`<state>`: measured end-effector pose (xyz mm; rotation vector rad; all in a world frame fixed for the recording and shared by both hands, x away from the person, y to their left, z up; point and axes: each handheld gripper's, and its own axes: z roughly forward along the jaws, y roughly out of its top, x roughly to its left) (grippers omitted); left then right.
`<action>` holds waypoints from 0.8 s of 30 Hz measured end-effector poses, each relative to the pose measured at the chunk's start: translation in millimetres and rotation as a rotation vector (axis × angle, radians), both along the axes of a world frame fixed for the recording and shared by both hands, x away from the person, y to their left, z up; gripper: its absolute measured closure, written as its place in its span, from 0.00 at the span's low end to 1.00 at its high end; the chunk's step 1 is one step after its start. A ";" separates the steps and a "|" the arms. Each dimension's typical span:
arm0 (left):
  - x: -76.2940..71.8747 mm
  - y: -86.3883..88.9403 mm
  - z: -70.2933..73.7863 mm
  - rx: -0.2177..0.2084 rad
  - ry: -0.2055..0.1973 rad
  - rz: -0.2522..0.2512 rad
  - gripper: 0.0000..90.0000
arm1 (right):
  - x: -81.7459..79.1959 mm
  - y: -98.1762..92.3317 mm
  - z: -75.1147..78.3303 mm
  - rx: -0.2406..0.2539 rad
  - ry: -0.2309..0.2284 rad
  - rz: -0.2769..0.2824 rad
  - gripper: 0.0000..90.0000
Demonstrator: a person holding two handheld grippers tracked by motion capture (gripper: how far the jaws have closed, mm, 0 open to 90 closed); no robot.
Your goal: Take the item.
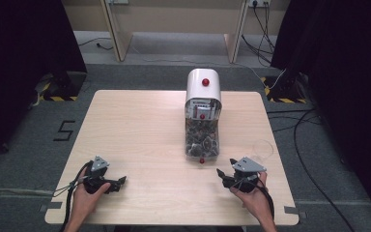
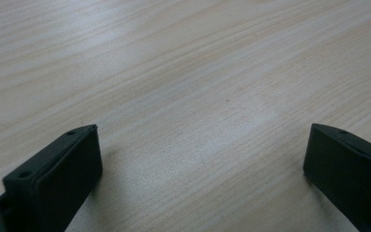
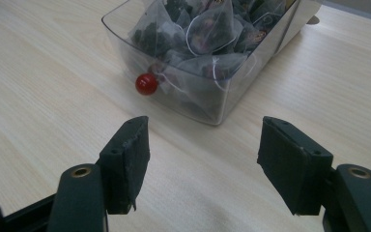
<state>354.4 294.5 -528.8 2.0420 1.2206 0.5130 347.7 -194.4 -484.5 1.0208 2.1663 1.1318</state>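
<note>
A light wooden desk (image 1: 140, 125) carried a clear plastic drawer (image 1: 202, 140) pulled out toward the person from a white round-topped box (image 1: 203, 86) that stood near the middle of the desk's far edge. The drawer was packed with mesh tea bags (image 3: 207, 34), pyramid-shaped and dark with leaves, piled against one another up to its rim. A small red knob (image 3: 146, 84) sat on the drawer's front wall, and a second red knob (image 1: 205, 81) showed on top of the white box.

The right gripper (image 3: 203, 162) hovered close to the desk's near edge, right of centre, pointed at the drawer's front corner. Its jaws stood apart with nothing between them, only bare wood, and they were near the drawer but not touching it. The drawer's front lay just beyond the fingertips in the right gripper view.

The left gripper (image 2: 200, 154) rested low over the desk toward the near left corner, well apart from the drawer. Its jaws were spread wide over bare wood, gripping nothing.

Near the desk's right edge, just beyond the right gripper, stood what looked like a clear glass cup (image 1: 263, 149), though the high view was too faint to be sure.
</note>
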 end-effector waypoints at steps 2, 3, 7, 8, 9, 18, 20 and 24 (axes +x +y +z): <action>0.0 0.0 0.0 0.000 0.000 0.000 0.00 | 1.0 -0.2 1.4 0.007 -0.002 -0.003 0.41; 0.0 0.0 0.0 0.000 0.000 0.000 0.00 | 1.6 -0.2 2.3 0.008 -0.003 -0.006 0.41; 0.0 0.0 0.0 0.000 0.000 0.000 0.00 | 3.4 1.4 6.4 0.009 -0.012 -0.001 0.41; 0.0 0.0 0.0 0.000 0.000 0.000 0.00 | 6.0 2.8 10.2 0.019 -0.018 0.005 0.41; 0.0 0.0 0.0 0.000 0.000 0.000 0.00 | 6.8 3.6 11.4 0.025 -0.019 0.006 0.41; 0.0 0.0 0.0 0.000 0.000 0.000 0.00 | 20.0 13.0 21.1 0.039 -0.031 0.010 0.42; 0.0 0.0 0.0 0.000 0.000 0.000 0.00 | 21.5 14.3 24.3 0.045 -0.038 0.007 0.42; 0.0 0.0 0.0 0.000 0.000 0.000 0.00 | 25.9 18.0 29.3 0.051 -0.052 0.011 0.42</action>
